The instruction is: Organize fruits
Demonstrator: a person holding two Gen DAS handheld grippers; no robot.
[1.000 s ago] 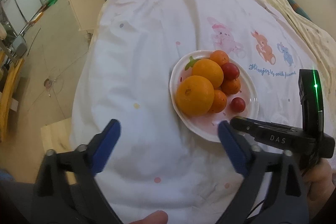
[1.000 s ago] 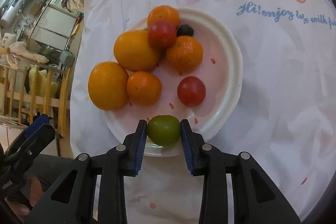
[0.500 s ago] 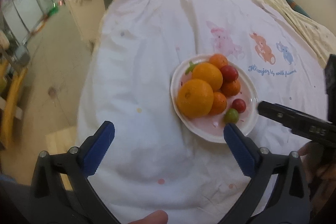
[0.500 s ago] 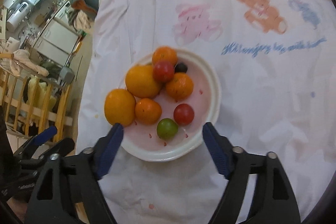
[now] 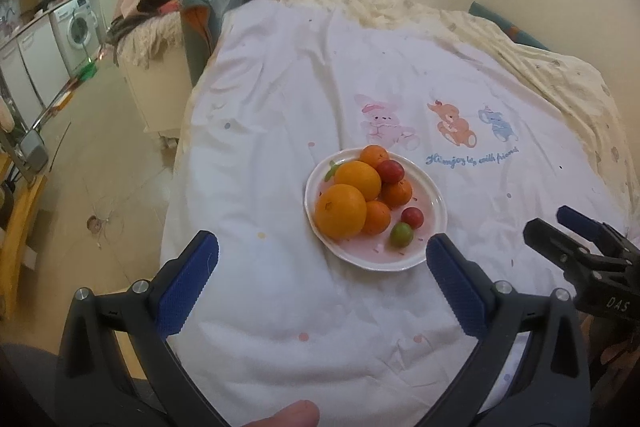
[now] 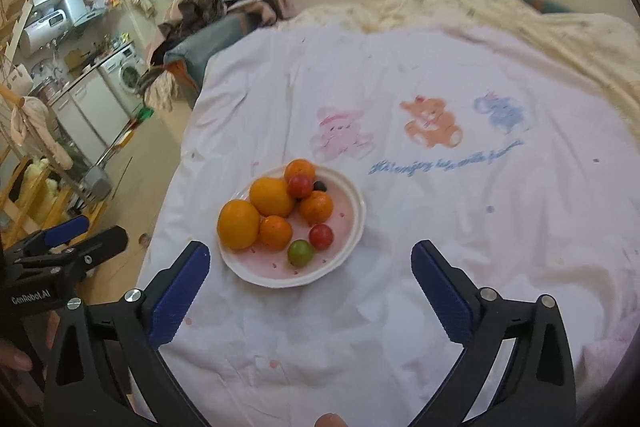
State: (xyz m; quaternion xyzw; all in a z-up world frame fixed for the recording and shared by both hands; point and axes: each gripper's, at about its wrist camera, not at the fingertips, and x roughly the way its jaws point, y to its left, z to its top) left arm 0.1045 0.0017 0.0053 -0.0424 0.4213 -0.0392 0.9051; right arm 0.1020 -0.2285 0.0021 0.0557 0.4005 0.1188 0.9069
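A white bedsheet (image 5: 280, 131) printed with cartoon animals covers the bed, and the white plate (image 5: 434, 223) resting on it serves as the landmark. The left gripper (image 5: 322, 281) hangs above the sheet on the near side of the plate, its blue-padded jaws spread wide with nothing between them. The right gripper (image 6: 310, 285) is likewise held back from the plate's near rim, jaws spread wide and empty. On the plate, two big oranges (image 6: 239, 224) sit at its left side, with three smaller tangerines (image 6: 275, 232) beside them. A red tomato (image 6: 321, 236) lies near the plate's centre, and the green tomato (image 6: 300, 253) rests just beside it, toward the near rim.
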